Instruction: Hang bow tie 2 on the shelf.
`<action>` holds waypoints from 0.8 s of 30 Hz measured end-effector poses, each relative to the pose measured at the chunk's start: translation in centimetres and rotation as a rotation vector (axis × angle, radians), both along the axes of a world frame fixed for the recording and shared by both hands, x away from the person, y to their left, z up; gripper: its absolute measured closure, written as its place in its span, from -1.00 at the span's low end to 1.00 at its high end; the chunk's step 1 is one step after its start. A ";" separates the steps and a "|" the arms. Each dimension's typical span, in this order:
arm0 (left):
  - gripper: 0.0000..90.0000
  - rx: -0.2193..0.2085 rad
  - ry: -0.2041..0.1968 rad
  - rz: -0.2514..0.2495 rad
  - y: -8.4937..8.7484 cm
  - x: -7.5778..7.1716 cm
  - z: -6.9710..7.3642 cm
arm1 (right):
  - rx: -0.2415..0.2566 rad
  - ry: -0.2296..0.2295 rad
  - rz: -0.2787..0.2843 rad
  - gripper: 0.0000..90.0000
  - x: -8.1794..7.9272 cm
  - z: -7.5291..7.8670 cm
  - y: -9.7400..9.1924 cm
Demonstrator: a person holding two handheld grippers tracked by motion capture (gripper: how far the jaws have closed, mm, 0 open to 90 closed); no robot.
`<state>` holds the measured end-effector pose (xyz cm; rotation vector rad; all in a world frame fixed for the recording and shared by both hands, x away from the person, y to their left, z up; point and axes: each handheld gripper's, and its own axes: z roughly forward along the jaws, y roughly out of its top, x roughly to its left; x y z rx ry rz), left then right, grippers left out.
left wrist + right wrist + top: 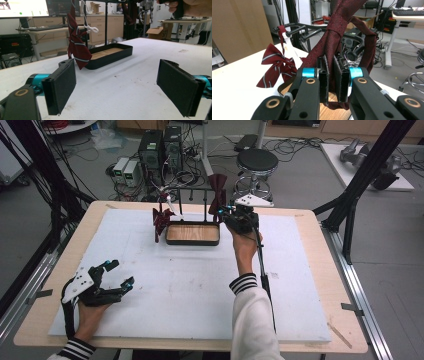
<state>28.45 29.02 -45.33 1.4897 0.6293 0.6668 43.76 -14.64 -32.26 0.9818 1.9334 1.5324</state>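
Observation:
A black rack [192, 195] stands at the table's far edge over a black tray [192, 243] with a wooden floor. A dark red tie [337, 32] hangs from the rack's right side. My right gripper [331, 80] is shut on its lower part, just above the tray's right end [227, 215]. A striped dark red bow tie [161, 218] with a white tag hangs at the rack's left [275, 66]. My left gripper [120, 274] rests low at the near left, open and holding nothing [125, 85]. The striped bow tie [77, 47] and tray [112, 56] lie ahead of it.
A white mat [190, 285] covers most of the wooden table [330, 320]. Behind the table are a black stool [256, 162], computer cases [160, 150] and cables. Black frame poles [360, 185] stand at the right.

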 end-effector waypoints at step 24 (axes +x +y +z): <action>-0.64 -0.002 -0.001 -0.001 0.0 0.0 0.0 | -0.021 0.107 0.007 0.87 1.9 -2.4 0.7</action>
